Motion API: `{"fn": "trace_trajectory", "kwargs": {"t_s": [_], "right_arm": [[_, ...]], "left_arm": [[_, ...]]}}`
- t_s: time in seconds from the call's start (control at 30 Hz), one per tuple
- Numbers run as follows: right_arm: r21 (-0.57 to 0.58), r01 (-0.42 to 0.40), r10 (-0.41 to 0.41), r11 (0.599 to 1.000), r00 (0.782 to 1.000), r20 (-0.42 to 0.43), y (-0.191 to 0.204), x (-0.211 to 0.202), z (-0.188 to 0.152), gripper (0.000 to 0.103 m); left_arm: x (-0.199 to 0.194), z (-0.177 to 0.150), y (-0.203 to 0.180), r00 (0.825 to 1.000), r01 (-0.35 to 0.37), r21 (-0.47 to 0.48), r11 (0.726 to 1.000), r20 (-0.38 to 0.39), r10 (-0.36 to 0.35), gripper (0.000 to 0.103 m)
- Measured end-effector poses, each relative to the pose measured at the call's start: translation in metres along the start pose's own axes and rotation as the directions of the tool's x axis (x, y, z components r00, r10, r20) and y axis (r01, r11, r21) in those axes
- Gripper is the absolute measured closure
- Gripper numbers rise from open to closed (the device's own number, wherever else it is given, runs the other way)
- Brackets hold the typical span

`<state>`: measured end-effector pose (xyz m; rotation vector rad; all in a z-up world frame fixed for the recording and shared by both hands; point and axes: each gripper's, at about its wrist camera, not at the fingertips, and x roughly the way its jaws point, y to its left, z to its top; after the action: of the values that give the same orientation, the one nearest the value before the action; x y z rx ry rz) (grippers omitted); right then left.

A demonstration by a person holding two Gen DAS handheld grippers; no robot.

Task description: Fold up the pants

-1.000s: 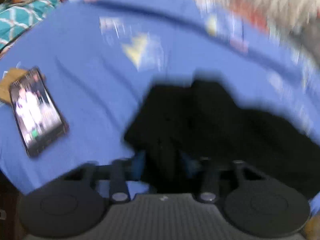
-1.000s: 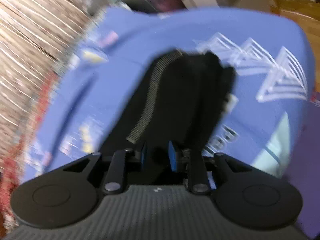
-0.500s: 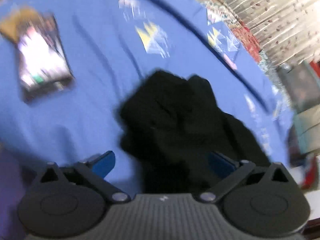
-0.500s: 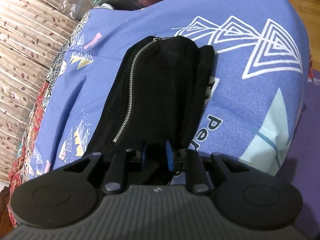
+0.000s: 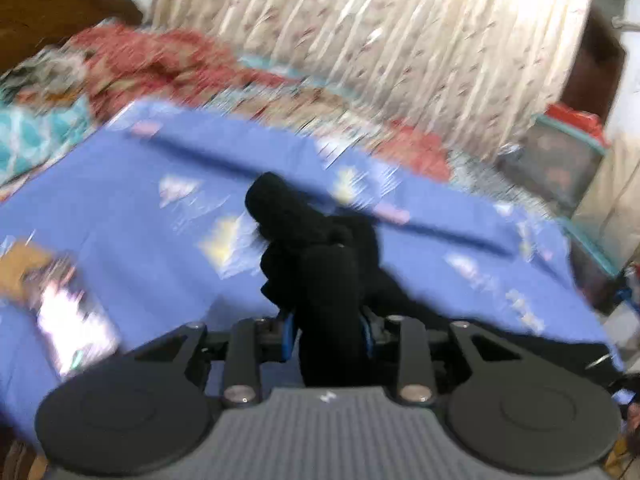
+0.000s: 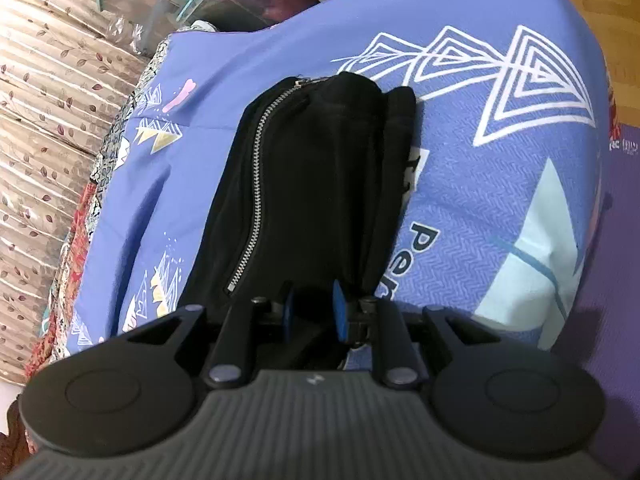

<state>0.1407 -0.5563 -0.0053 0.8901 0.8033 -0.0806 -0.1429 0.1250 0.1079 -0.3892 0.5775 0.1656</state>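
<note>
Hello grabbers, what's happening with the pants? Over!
Left gripper shut on black pants. Right gripper shut on them too. Pants bunched on blue sheet. Phone nearby, clear of pants.

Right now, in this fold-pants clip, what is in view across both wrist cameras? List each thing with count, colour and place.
pants: one, black with a silver zipper, lying on the bedsheet, gripped at both ends.
bedsheet: one, blue with white triangle prints, spread over the bed.
phone: one, screen lit, blurred, on the sheet at the left of the left wrist view.
curtain: one, cream with small leaf print, behind the bed.
bedding: red patterned and teal pieces, bunched at the far edge of the bed; count unclear.
storage box: one, dark with teal rim, right of the bed.
left gripper: one, black with blue pads, shut on a bunch of the pants.
right gripper: one, black with blue pads, shut on the pants' near end.
</note>
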Motion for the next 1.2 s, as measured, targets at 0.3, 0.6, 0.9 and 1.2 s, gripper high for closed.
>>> {"fn": "trace_trajectory", "kwargs": {"t_s": [0.3, 0.6, 0.9, 1.2], "right_arm": [[-0.006, 0.032, -0.032, 0.999, 0.999, 0.006, 0.01, -0.005, -0.015, 0.08], [0.034, -0.002, 0.002, 0.999, 1.0, 0.016, 0.008, -0.013, -0.022, 0.078], [0.011, -0.037, 0.035, 0.999, 0.988, 0.151, -0.023, -0.054, -0.002, 0.052], [0.135, -0.138, 0.12, 0.981, 0.983, 0.137, -0.039, -0.009, 0.039, 0.053]], "left_arm": [[-0.014, -0.045, 0.047, 0.989, -0.103, -0.162, 0.982, -0.125, 0.083, 0.031], [0.048, 0.024, 0.064, 0.989, -0.118, -0.086, 0.989, -0.097, 0.109, 0.002], [0.119, -0.022, 0.038, 0.913, -0.277, 0.036, 0.96, -0.3, 0.275, 0.029], [0.054, 0.007, 0.033, 0.942, -0.289, -0.113, 0.951, -0.208, 0.262, 0.023]]}}
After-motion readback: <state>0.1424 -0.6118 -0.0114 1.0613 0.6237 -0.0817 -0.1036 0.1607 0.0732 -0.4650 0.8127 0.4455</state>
